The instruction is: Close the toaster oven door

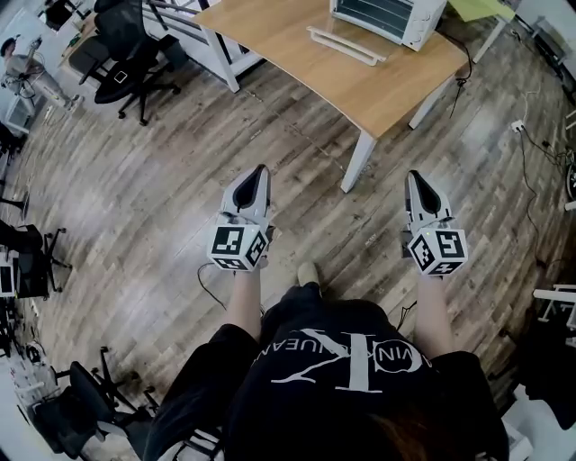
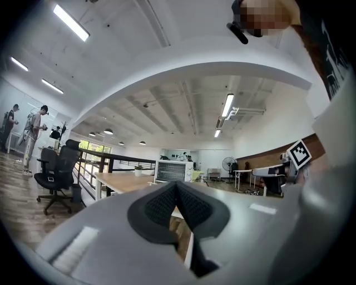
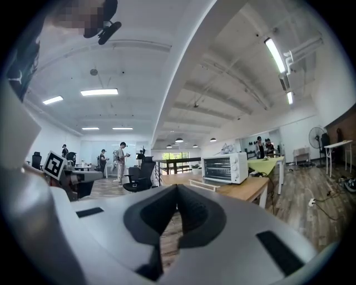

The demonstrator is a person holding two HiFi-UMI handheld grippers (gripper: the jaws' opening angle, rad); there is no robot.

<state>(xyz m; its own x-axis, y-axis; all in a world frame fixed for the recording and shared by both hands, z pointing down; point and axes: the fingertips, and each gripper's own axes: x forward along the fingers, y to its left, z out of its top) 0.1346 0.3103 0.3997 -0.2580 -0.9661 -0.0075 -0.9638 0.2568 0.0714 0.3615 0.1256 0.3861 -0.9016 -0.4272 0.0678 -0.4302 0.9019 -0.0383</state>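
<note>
The toaster oven (image 1: 389,18) stood well ahead, nearer your right hand-held gripper (image 1: 415,177) than your left hand-held gripper (image 1: 260,171); both were pinched together, empty.

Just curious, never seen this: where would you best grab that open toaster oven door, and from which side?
Probably the long front edge of the door, where its handle seems to run. The door lies folded down flat before the toaster oven, so that edge sits farthest from the hinge. Come from the front, the person's side of the table, and lift.
</note>
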